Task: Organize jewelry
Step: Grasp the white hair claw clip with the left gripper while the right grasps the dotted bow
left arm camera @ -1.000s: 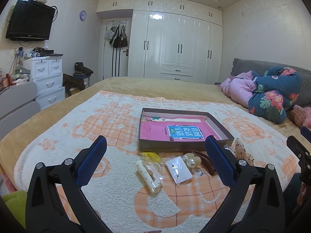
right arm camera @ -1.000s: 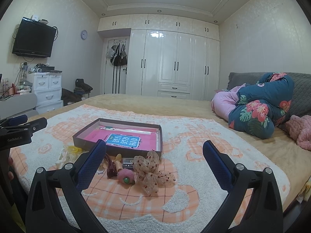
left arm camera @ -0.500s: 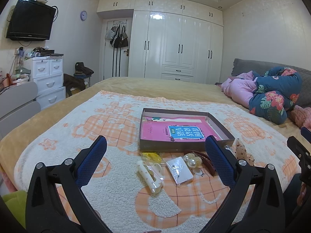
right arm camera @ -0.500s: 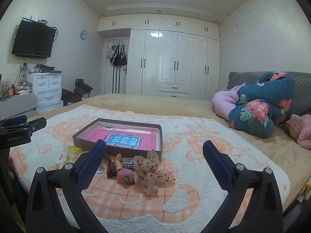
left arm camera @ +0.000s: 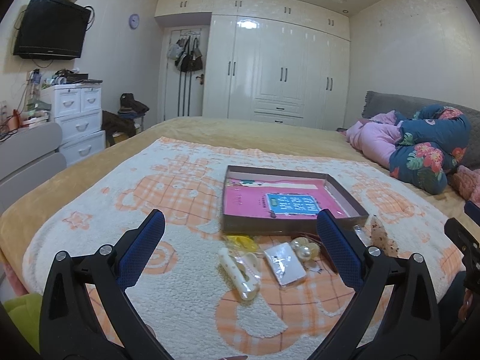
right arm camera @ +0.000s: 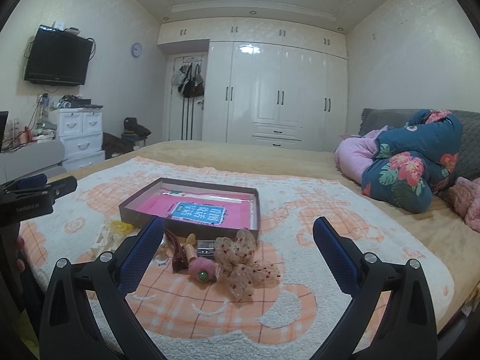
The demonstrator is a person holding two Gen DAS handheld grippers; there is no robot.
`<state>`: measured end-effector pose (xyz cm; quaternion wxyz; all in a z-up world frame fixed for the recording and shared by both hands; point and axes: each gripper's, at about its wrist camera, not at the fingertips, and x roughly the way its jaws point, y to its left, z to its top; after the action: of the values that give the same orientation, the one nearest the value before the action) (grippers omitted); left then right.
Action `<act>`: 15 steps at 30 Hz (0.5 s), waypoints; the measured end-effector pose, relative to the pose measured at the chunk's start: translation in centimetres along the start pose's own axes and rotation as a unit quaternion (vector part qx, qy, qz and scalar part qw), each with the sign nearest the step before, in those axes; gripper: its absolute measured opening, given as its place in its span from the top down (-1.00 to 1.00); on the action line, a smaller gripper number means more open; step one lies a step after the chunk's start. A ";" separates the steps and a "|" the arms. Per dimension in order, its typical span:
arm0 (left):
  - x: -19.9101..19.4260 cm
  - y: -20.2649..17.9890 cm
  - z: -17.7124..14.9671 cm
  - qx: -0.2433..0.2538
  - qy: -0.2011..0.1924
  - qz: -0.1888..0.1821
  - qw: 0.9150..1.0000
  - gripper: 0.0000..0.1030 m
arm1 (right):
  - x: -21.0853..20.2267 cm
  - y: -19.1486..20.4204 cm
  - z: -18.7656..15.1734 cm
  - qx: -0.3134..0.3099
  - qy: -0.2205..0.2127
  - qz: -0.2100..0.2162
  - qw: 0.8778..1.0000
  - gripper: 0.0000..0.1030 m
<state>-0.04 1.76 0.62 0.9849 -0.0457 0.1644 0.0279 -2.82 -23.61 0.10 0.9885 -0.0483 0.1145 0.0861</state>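
Jewelry and hair ornaments lie scattered on an orange-and-cream blanket (left arm camera: 180,294) spread over a bed, all gathered along the near wall of a shallow brown box (left arm camera: 288,226) whose floor is pink with a blue label. Seen from the left wrist camera, a yellow piece (left arm camera: 240,242) sits touching the box's near-left corner; nearer than it lie a cream dotted hair clip (left arm camera: 237,273) in clear wrap and a small white packet (left arm camera: 284,260), with a cluster of pearl beads (left arm camera: 304,247) just right of the packet. From the right wrist camera, a sheer speckled bow (right arm camera: 244,262) lies before the box's near-right corner, a pink pom-pom with a green centre (right arm camera: 202,271) touches its left side, a dark red clip (right arm camera: 177,252) lies left of that, and a small grey metal piece (right arm camera: 205,249) rests against the box wall.

Left gripper (left arm camera: 240,247) hovers above the blanket short of the box, its blue-padded jaws spread wide and holding nothing. Right gripper (right arm camera: 238,253) hangs likewise on the box's near-right side, jaws wide apart and empty, the bow and pom-pom showing between them.

Beyond the box, a floral blue-and-pink quilt (right arm camera: 411,168) is bundled at the bed's right edge, white wardrobes (right arm camera: 279,99) fill the far wall, and a television (right arm camera: 58,57) hangs at far left.
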 end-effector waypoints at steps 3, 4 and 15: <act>0.5 0.8 0.0 -0.009 0.005 0.008 1.000 -0.79 | 0.8 0.5 0.1 -0.007 0.011 0.014 1.000 -0.88; 0.6 1.0 -0.1 -0.010 0.007 0.011 1.000 -0.79 | 1.0 0.7 0.1 -0.008 0.013 0.017 1.000 -0.88; 2.7 3.5 -0.5 -0.034 0.054 0.014 0.998 -0.79 | 5.4 2.5 2.1 -0.031 0.040 0.064 0.997 -0.88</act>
<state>2.13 5.28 -1.01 0.9721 -0.0784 0.2167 0.0447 2.33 -20.11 0.68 0.9736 -0.0746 0.1543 0.1508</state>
